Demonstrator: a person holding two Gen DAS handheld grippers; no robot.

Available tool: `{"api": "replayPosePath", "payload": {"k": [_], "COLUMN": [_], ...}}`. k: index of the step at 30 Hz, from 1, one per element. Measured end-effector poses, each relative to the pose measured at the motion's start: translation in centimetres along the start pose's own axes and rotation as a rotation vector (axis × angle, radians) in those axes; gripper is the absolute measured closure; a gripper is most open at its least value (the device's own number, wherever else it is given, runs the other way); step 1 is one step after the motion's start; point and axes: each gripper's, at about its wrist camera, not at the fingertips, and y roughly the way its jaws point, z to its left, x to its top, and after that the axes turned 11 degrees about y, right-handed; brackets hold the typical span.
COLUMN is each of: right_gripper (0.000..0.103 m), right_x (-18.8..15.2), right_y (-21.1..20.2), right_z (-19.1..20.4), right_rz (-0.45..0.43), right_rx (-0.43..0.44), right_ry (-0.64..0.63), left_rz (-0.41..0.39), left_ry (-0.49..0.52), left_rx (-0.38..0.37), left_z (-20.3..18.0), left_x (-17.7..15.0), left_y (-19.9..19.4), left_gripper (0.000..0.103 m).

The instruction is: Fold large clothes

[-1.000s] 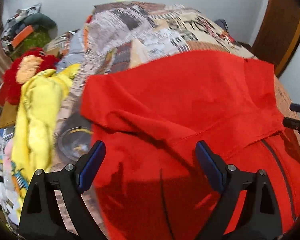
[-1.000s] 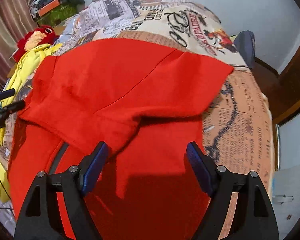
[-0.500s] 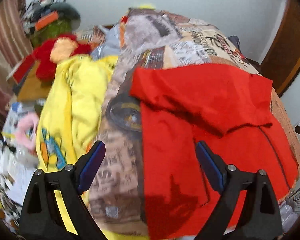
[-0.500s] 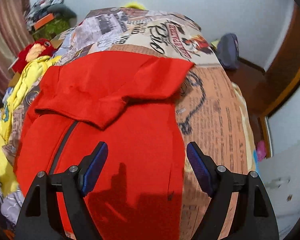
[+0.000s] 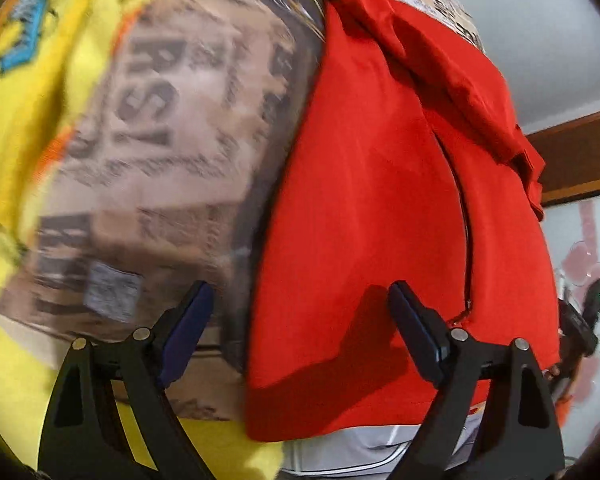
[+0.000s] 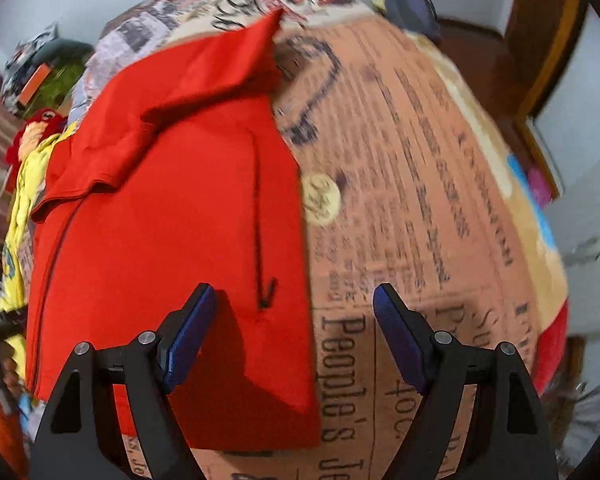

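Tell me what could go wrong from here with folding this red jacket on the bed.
The red jacket lies near the bed's edge, so a pull could drag it off the newspaper-print bedspread. Both grippers, left and right, are open and straddle its side edges, so closing may grab bedspread too. The yellow garment nearby could snag.

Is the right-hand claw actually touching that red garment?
Cannot tell. In the right wrist view the open right gripper straddles the red garment edge, but whether its fingers rest on the cloth is unclear.
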Motion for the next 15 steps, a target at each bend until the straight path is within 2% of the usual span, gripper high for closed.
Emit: {"api": "replayPosePath", "payload": {"k": [3,5,8,10,11,12,13,14,15], "right_gripper": [0.022,0.022,0.022,0.029,0.033,0.044,0.056,0.067,0.084], "right_x": [0.3,0.6,0.5,0.5,0.5,0.5,0.7,0.8,1.1], "right_y": [0.4,0.6,1.0,1.4,1.4,1.3,1.1,0.8,0.6], "right_z": [-0.6,-0.5,0.2,1.1,1.5,1.9,2.2,2.7,3.0], "right_rz": [0.013,0.025,0.026,0.016,0.012,0.010,0.005,-0.001,0.003], "right_rx": [0.094,0.161,0.207,0.211,0.216,0.220,0.216,0.218,0.239], "right_ry": [0.055,0.052,0.030,-0.004,-0.016,-0.027,-0.037,-0.052,-0.060], "left_rz": [-0.009,-0.018,-0.031,-0.036,-0.039,-0.039,-0.039,-0.049,-0.076], "left_ry": [0.033,0.040,0.057,0.075,0.079,0.087,0.103,0.114,0.125], "left_rx": [0.010,-0.021,-0.059,-0.076,-0.079,-0.078,-0.064,-0.047,-0.043], "left_z": [-1.2,-1.9,-3.2,-4.1,-4.4,-4.8,-5.2,-5.6,-6.1], "left_x": [0.1,0.2,0.4,0.5,0.6,0.8,1.0,1.5,1.8], "left_y": [0.5,0.5,0.7,0.7,0.7,0.6,0.4,0.2,-0.4], "left_gripper": [0.016,0.022,0.036,0.058,0.063,0.075,0.086,0.090,0.094]}}
